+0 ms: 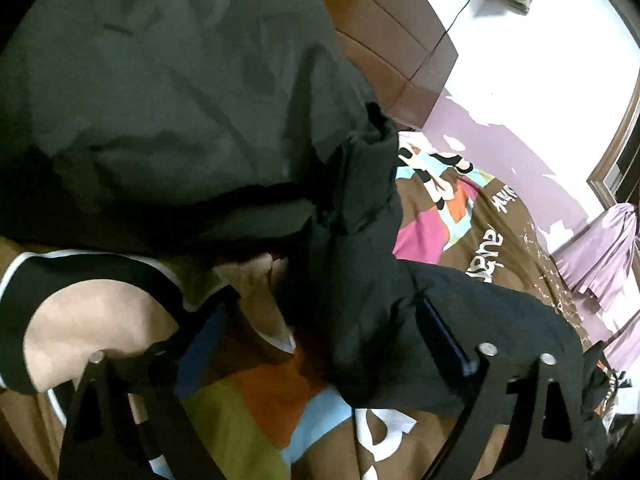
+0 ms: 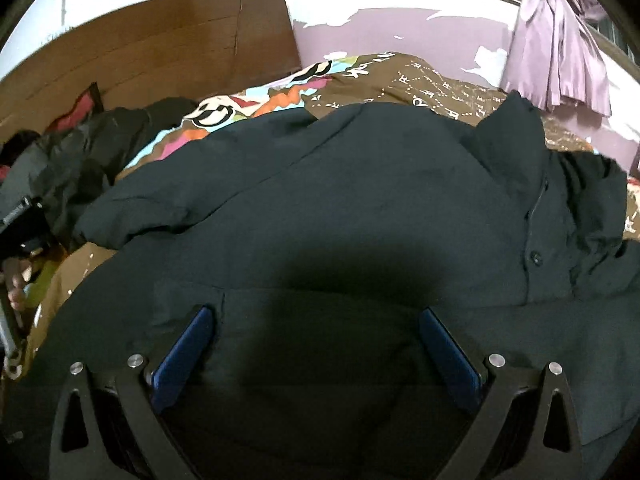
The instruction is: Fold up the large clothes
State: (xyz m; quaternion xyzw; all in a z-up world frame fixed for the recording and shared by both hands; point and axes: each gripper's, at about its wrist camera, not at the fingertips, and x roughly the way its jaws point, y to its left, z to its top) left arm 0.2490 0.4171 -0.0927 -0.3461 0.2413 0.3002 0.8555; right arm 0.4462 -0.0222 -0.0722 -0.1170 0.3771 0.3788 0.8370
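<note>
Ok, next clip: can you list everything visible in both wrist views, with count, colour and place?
coat: one, black, spread across the bed, buttons at its right
second garment: one, dark grey, bunched at the bed's left by the headboard
bedspread: one, brown with multicoloured print and white lettering, under the clothes
headboard: one, brown wood, against the wall
curtain: one, lilac, by the window at right
wall: lilac below with peeling patches, white above
left gripper: blue pads, open, coat fabric between the fingers
right gripper: blue pads, open, over the coat
</note>
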